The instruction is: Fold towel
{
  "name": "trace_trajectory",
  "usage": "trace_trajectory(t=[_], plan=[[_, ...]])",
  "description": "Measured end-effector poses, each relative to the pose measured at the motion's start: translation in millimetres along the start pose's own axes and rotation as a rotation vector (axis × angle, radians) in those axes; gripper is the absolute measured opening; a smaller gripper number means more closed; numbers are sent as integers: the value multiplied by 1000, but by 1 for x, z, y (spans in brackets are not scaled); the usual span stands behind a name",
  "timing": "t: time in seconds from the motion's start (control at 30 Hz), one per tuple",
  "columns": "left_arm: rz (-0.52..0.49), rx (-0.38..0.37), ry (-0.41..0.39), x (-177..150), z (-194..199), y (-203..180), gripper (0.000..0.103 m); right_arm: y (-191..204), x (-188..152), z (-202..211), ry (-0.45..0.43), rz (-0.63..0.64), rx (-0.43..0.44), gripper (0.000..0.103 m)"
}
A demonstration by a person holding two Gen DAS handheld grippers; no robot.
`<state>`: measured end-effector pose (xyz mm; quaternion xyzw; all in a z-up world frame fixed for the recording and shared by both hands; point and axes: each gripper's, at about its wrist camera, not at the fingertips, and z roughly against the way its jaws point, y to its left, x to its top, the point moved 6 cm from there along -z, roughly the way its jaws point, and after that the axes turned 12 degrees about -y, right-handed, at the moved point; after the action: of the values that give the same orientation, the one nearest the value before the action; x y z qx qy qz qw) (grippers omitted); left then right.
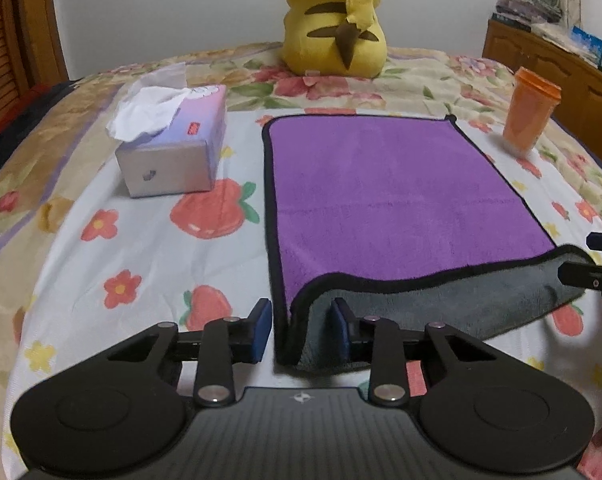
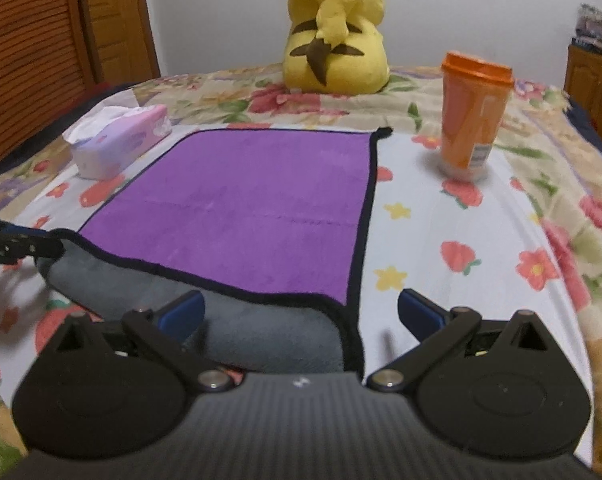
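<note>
One bed (image 1: 113,256) with a flowery sheet holds one yellow plush toy (image 1: 335,20), one purple towel (image 1: 397,192), one tissue box (image 1: 177,148) with a white tissue sticking out, and one orange cup (image 2: 471,114) with its lid on. The towel lies flat, its near edge flipped up showing gray. Two grippers sit low there: the left gripper (image 1: 301,330) and right gripper (image 2: 301,312) are both spread wide around its near corners.

— Lighting? 
— Dim, even, indoor; soft shadows only, no glare. 
— Sharpness? 
— Soft and grainy throughout; strong fisheye bending at edges, dark corners, near gripper (image 2: 301,314) slightly blurred.
</note>
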<state>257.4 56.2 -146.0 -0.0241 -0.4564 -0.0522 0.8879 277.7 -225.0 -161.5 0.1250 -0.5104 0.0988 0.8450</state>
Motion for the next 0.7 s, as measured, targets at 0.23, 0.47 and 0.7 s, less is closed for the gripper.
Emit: trace_trajectory(t=[0.23,0.47,0.7], plan=[[-4,-16,26,-8,-4,-1,22,-2,-8,-5,80,-44,34,87],[-5,-20,29,-9,-4,-2,20,-6,-5,0,91,-74,49,77],[-27,-21,25,-10,-2,-5,17,-7,-2,4,112,-38,53,52]])
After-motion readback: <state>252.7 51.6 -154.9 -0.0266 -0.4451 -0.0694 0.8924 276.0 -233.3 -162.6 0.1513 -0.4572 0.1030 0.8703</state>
